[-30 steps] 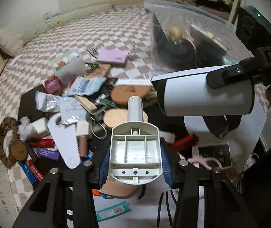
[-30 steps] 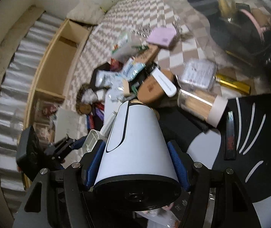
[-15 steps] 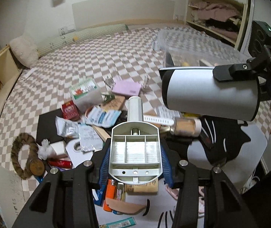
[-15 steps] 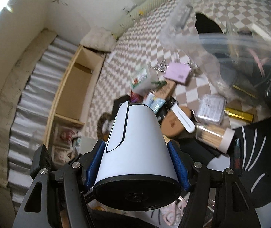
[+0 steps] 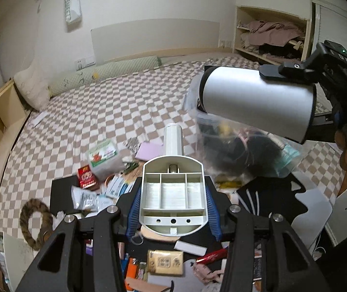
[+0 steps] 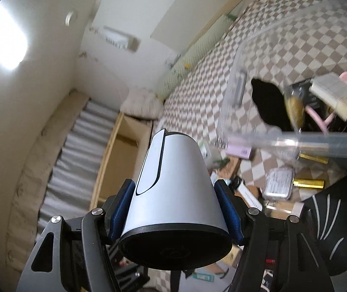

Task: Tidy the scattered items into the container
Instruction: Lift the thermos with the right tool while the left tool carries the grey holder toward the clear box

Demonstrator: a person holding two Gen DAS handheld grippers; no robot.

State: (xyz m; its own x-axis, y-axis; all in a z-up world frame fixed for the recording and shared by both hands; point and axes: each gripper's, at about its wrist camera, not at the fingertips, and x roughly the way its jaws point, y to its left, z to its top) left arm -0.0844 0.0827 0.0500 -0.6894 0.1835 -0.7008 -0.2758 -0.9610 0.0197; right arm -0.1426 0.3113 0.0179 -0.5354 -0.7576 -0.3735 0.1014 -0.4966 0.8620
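Checkered floor [image 5: 115, 121] littered; wall bag [image 5: 72, 4] lettering unreadable. White cylinder [image 6: 173, 182] clamped by right gripper [image 6: 174, 206] above clear container [image 6: 258, 112] rim. Grey scoop [image 5: 173, 194] clamped by left gripper [image 5: 173, 206].

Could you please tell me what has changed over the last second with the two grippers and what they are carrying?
Both grippers have risen from the clutter toward the clear container. The right gripper has carried the white cylinder up to its rim; the left gripper lifted the grey plastic piece. Both grips stayed shut; the floor clutter lies unchanged.
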